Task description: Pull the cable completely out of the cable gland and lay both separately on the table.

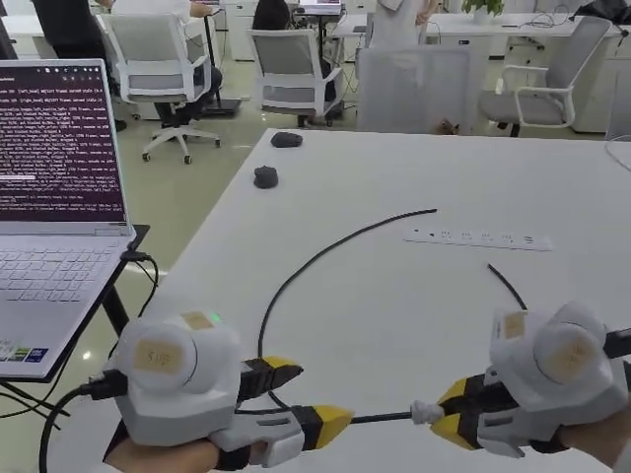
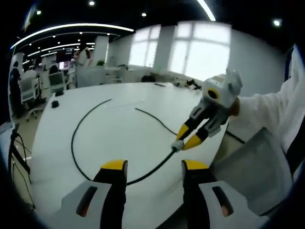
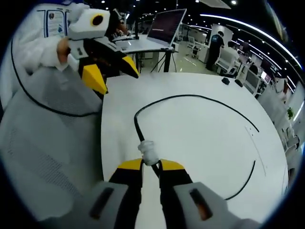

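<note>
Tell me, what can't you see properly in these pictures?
- Head view: the cable passes behind the right gripper, so its run there is hidden.
- Right gripper view: how deep the cable sits inside the cable gland is hidden by the gland itself and the shut jaws.
- Head view: the text on the laptop screen is too small to read.

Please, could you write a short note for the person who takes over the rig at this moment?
Left gripper: open; the cable runs loose between its jaws, not gripped.
Right gripper: shut on the cable gland.
Cable: threaded through the gland; the rest curves across the table.
Done: gland gripped.
Left: probably close the left gripper on the cable, pull it fully out, lay both apart on the table.
</note>
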A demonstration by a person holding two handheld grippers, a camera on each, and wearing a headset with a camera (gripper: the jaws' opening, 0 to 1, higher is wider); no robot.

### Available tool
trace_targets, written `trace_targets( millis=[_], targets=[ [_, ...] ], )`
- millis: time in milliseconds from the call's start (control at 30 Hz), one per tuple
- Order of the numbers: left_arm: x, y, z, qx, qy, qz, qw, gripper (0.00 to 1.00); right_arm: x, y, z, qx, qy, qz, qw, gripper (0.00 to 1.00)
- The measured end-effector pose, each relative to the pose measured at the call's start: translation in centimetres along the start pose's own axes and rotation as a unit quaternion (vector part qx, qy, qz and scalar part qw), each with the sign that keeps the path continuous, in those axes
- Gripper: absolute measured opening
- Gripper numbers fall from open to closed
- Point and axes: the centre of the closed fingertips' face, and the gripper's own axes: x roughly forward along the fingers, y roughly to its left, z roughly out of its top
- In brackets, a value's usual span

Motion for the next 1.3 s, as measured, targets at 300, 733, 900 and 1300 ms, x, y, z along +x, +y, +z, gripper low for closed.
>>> trace_targets(
  millis=[300,733,900,1300],
  targets=[
    [-0.1,-2.3,1.0,0.033,-0.017,-0.032,0.9988,0.44,-2.3,1.2,4.1,-0.055,-0.041,0.001,0.9976,0.10],
    [0.2,-5.5,3.5,0.043,-0.064,-0.138,0.9875,0.33,-4.6,3.4,7.0,-0.084,-0.082,-0.004,0.9931,0.10],
    [-0.4,-7.1,4.3,0.055,-0.088,-0.170,0.9799,0.28,-5.0,3.9,7.1,-0.101,-0.084,-0.006,0.9913,0.10],
    [-1.0,-7.8,6.1,0.056,-0.111,-0.202,0.9714,0.13,-5.9,4.7,7.8,-0.143,-0.093,-0.002,0.9853,0.10]
  ],
)
